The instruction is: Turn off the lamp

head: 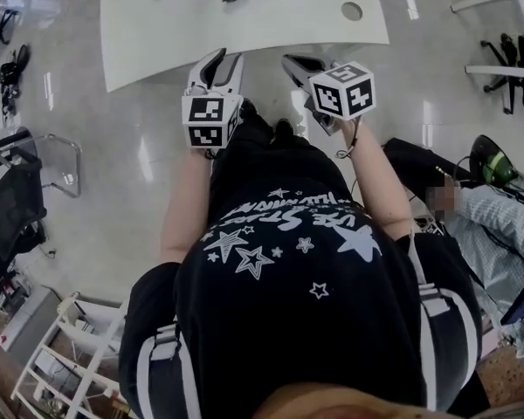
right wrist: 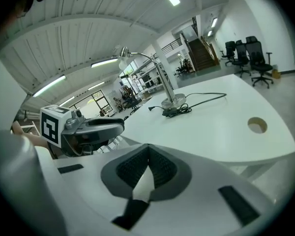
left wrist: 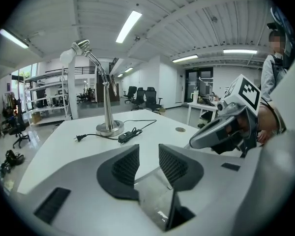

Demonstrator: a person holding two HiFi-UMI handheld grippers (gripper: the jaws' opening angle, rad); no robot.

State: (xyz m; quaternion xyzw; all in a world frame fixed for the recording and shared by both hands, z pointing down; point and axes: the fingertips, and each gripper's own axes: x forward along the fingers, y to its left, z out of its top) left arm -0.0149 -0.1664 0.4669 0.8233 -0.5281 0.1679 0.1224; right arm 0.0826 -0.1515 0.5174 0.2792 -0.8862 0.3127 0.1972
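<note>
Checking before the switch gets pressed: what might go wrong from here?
The switch lies loose on the table amid slack cord; a push may slide it instead of clicking. Snagging the cord could tug the tall lamp on its small base. The plug lies free on the table, so the lamp may give no sign of the click.

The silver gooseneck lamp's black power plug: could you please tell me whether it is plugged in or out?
Out: the black power plug lies loose on the white table, joined to no socket.
</note>
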